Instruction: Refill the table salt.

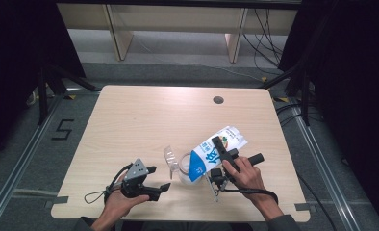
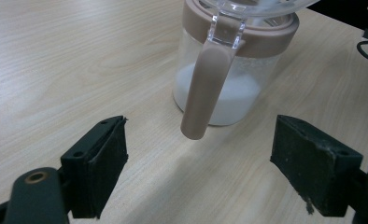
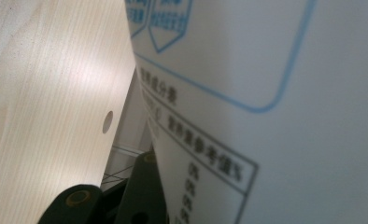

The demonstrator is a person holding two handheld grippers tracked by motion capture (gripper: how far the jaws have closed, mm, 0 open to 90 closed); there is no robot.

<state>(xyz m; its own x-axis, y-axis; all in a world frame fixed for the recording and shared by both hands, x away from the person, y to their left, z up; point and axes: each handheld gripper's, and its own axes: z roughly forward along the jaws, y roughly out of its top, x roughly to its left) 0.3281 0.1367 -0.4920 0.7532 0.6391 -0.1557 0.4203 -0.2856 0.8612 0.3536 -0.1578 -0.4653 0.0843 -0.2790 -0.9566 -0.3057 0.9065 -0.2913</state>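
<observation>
Carton (image 1: pixel 211 154) tilted over jar (image 2: pixel 229 88); jar mouth and carton spout hidden from high view. Left gripper view: jar top and open lid (image 2: pixel 257 5) cut off by upper edge. Right gripper view: carton print blurred, unreadable; carton runs off the right edge and hides one jaw of right gripper (image 1: pixel 222 159).

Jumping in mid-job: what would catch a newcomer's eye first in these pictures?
The blue-and-white milk carton, tipped steeply over the clear jug near the table's front edge, gripped in the right claw. The jug, with its brown collar and handle, holds some white liquid. The left claw stands open on the table, aimed at that handle without touching it.
</observation>
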